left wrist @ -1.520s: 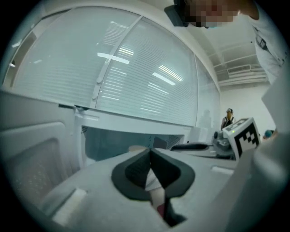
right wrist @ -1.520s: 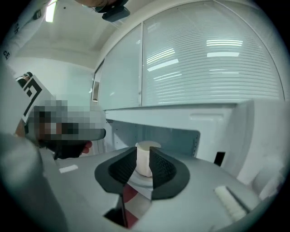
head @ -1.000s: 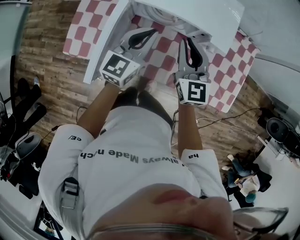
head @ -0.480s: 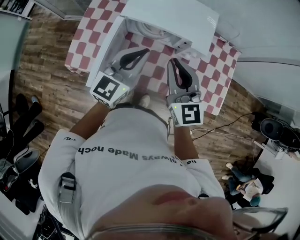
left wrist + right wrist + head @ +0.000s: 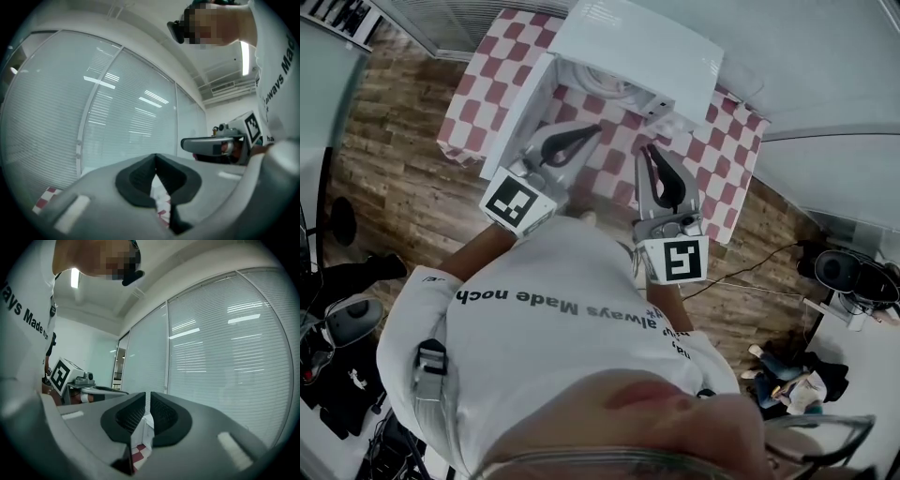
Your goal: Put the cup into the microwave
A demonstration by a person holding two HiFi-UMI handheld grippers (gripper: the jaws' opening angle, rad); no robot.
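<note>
Cup location: not confirmed in any view. A pale round form (image 5: 605,80) lies inside the microwave (image 5: 637,42) cavity, ahead of both gripper tips. It may be the cup or the turntable, and its axis cannot be read.

Left gripper (image 5: 592,129): jaws closed pad to pad, nothing between them. Right gripper (image 5: 648,150): jaws drawn together to a thin slit, also empty. Both point forward toward the cavity mouth and hang over the checkered cloth (image 5: 483,94), short of the opening.

The open door (image 5: 517,112) stands just left of the left gripper. The left gripper's tips appear slightly nearer the cavity mouth, so any further reach inside favours that side.

Change from one second ago: both grippers have drawn back from the cavity mouth toward the body. The door remains open. Judged from this, the placing step is likely complete, and closing the door would be next.
</note>
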